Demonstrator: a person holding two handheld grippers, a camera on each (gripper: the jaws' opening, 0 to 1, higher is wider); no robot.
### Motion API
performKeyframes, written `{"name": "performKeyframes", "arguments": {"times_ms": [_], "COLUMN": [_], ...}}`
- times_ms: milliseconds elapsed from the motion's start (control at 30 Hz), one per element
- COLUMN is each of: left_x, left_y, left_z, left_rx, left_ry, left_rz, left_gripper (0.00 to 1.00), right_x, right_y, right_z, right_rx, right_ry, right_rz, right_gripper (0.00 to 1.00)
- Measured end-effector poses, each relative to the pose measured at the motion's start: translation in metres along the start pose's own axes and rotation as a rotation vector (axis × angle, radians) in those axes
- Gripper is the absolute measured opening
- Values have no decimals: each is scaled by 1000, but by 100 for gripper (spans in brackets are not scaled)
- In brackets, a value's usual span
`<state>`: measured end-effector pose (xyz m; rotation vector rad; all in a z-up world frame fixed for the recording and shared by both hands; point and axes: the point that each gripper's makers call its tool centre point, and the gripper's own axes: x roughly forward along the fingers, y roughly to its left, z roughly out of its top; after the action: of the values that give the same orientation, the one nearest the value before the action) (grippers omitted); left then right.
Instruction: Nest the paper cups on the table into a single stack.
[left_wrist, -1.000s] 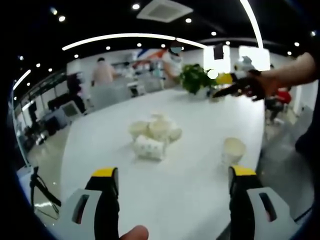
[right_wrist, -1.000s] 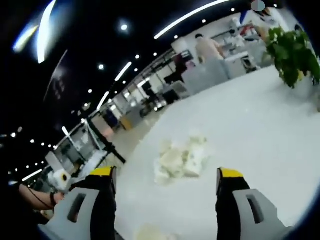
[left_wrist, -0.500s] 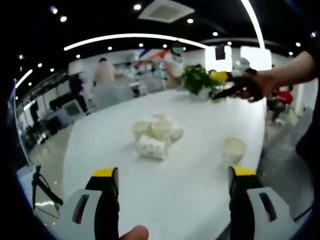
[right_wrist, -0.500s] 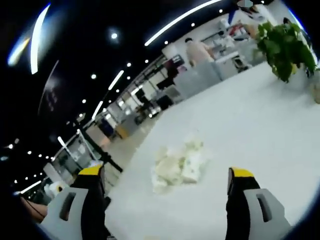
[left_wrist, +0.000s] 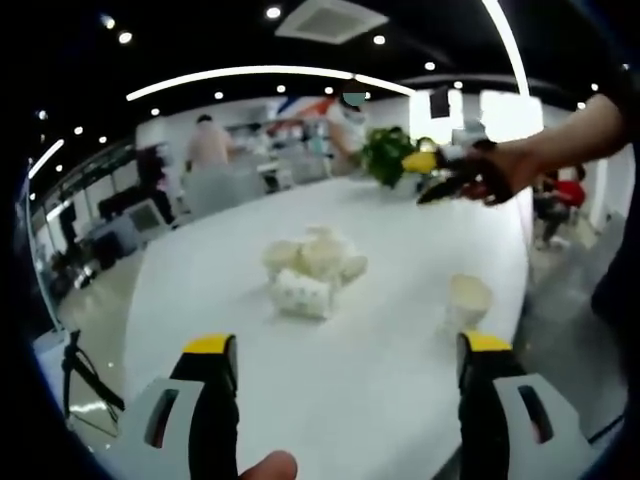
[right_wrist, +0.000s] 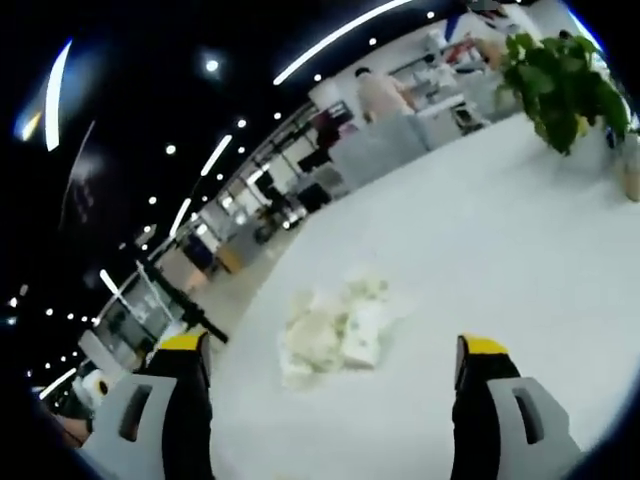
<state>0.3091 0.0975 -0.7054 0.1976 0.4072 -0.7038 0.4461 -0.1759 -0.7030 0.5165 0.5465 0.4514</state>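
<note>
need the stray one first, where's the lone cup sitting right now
In the left gripper view the lone cup stands upright on the white table, right of the cup pile and just beyond the left gripper's right-hand finger.

A long white surface runs through a large open office under a dark ceiling with strip lights and spotlights. A leafy potted plant stands at its far end, with desks and people beyond.
</note>
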Motion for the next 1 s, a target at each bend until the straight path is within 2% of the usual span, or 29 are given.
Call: {"name": "performKeyframes", "arguments": {"times_ms": [133, 267, 600, 733, 767, 800, 867, 1000], "left_x": [1, 2, 2, 3, 3, 3, 4, 3], "left_y": [1, 0, 3, 4, 4, 4, 5, 12], "left_z": [-1, -3, -5, -5, -4, -4, -4, -9], "left_rx": [6, 8, 11, 11, 9, 9, 11, -1], "left_ry": [8, 16, 28, 28, 27, 27, 26, 33], "left_rz": [0, -5, -6, -3, -1, -1, 1, 16], "left_gripper": [90, 90, 90, 90, 90, 90, 90, 90], "right_x": [9, 21, 54, 69, 72, 76, 83, 96], "right_y": [-11, -20, -27, -27, -23, -22, -27, -34], "right_z": [-3, -6, -10, -11, -9, -7, -7, -6], "right_rx": [8, -34, -32, 21, 54, 135, 205, 215], "right_ry": [16, 49, 89, 92, 74, 57, 49, 61], "right_rz": [-31, -67, -91, -84, -68, -61, -59, -53], "right_gripper": [100, 100, 98, 99, 98, 96, 96, 93]}}
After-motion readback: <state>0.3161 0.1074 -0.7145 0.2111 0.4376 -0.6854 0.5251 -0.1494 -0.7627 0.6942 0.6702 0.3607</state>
